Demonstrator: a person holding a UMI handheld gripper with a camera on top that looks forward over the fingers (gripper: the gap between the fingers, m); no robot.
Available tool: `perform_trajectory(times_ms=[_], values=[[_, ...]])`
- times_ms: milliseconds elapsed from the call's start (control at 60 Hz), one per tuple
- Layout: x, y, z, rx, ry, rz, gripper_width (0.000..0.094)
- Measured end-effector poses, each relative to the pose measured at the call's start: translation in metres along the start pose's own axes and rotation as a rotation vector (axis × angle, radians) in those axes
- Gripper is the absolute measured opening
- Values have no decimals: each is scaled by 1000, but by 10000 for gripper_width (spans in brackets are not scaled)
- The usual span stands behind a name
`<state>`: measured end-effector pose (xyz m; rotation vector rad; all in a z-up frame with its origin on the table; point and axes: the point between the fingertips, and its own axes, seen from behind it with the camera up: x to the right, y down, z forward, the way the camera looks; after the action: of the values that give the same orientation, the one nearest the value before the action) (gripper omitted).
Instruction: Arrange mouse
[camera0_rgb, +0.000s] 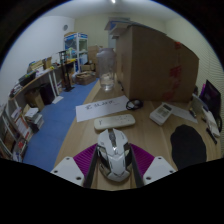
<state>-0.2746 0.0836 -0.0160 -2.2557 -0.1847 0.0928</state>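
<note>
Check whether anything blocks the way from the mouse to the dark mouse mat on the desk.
Nothing visible does. The mouse sits between the fingers of the gripper, their pads close at its sides. The dark mouse mat lies ahead and to one side, with bare desk in between. The white keyboard lies straight ahead, off that path.
</note>
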Motion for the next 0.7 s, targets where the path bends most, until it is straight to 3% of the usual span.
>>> perform_trajectory(times_ms=[167,317,467,583,700], values=[[-2,7,-7,-59,55,34,515],[-7,-9,-28,-71,1,53,427],[24,-105,-87,110,-8,47,420],[99,-182,-128,282,44,58,420],[191,-193,-148,335,113,61,414]])
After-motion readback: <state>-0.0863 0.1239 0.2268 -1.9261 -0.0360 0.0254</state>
